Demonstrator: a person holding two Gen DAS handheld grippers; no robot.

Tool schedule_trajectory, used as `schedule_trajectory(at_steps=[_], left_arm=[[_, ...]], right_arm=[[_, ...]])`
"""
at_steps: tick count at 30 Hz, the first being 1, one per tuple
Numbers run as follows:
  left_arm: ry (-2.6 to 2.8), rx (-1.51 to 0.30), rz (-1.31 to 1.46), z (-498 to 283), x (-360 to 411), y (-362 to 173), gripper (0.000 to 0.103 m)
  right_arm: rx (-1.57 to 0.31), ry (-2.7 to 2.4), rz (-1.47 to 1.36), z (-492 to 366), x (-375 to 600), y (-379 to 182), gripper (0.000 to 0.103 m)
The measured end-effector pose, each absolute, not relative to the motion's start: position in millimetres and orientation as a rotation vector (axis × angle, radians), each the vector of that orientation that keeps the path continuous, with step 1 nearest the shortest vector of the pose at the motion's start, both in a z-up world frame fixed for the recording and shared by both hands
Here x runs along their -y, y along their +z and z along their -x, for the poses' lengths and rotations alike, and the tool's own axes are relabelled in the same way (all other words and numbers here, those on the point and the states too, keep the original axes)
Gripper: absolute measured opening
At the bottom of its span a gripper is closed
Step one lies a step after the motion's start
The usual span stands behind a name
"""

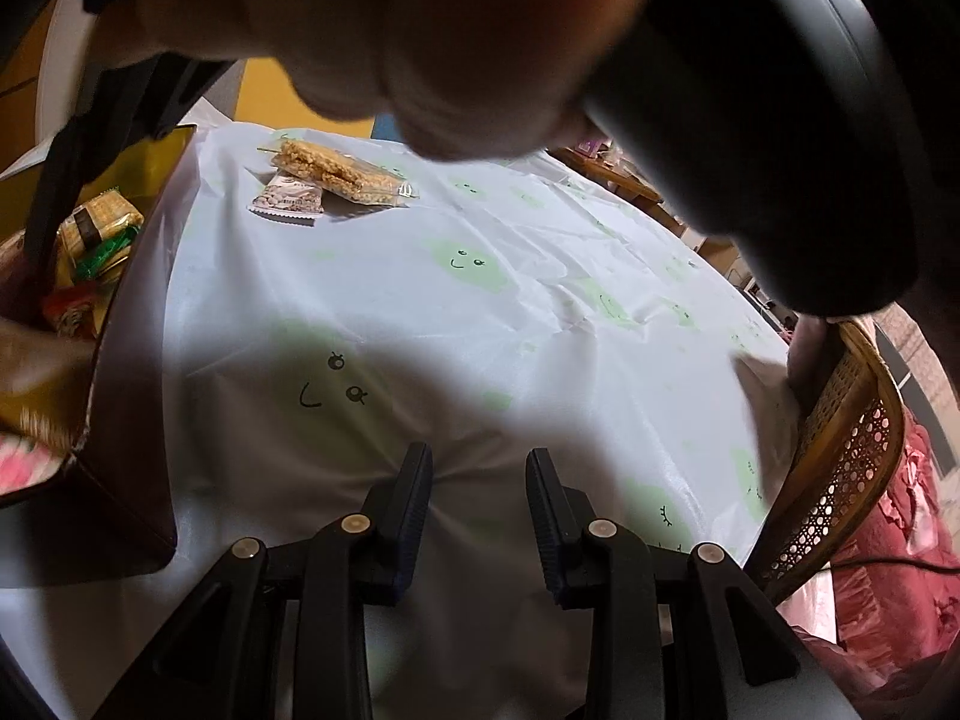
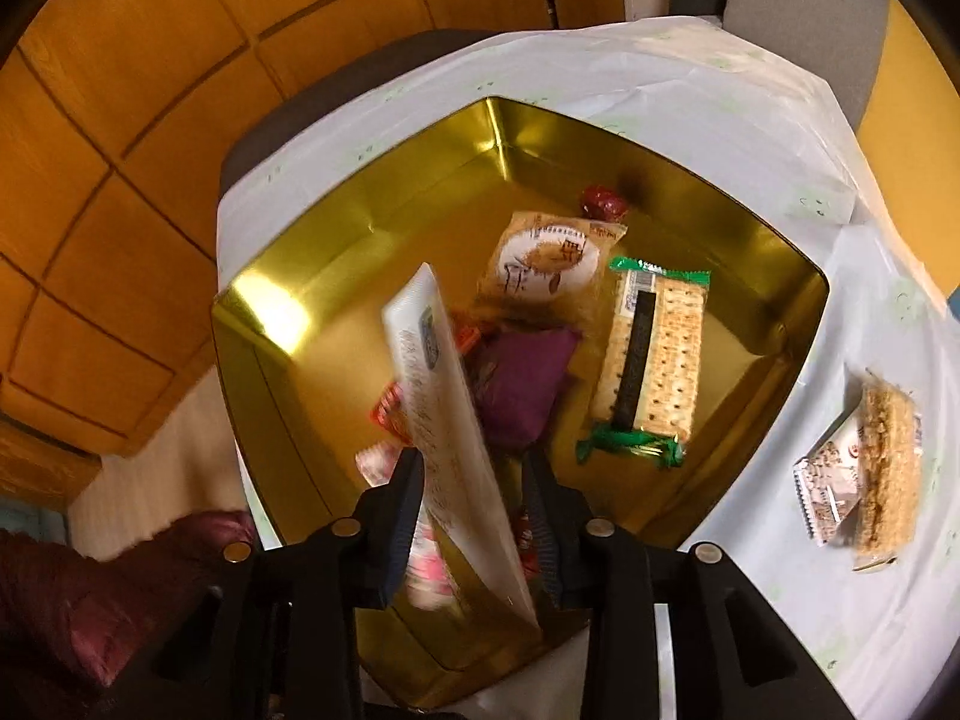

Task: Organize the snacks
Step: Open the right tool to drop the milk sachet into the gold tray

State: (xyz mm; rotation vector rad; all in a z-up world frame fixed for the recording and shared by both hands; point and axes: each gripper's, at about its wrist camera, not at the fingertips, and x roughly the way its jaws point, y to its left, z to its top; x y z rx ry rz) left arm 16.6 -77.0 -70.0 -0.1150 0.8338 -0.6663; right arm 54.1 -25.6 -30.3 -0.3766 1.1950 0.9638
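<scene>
Your right tool [image 2: 474,516] hangs over the gold tin [image 2: 288,324], its fingers spread, with a blurred white packet [image 2: 444,420] between them; you cannot tell whether they touch it. Beyond the packet in the tin lie a purple pouch [image 2: 528,384], a cracker pack [image 2: 654,360] and a round-label bag [image 2: 546,264]. Outside the tin, on the desk [image 2: 750,138], a rice bar [image 2: 888,468] lies on a small sachet [image 2: 828,492].

Your left tool [image 1: 479,516] is released and holds nothing, low over the desk beside the tin [image 1: 120,480], well apart from the rice bar [image 1: 342,171].
</scene>
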Motion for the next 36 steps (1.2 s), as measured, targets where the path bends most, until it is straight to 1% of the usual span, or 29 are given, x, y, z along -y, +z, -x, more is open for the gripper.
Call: schedule_trajectory(at_steps=[4,11,26,36], left_arm=[[-0.666,-0.834,0.116,-16.3,76.6,-70.0,0.033],[-0.663,-0.834,0.112,-16.5,79.1,-70.3,0.033],[-0.647,-0.833,0.08,-15.8,83.8,-70.6,0.033],[-0.632,-0.834,0.054,-14.6,86.9,-71.0,0.033]], right_arm=[[-1.188,0.983,0.437,-42.4,22.3,-33.4,0.031],[-1.147,0.979,0.382,-41.1,36.3,-23.4,0.031],[-1.056,0.837,0.229,-41.1,120.6,2.2,0.031],[-1.092,0.665,0.265,-44.7,187.9,-15.1,0.031]])
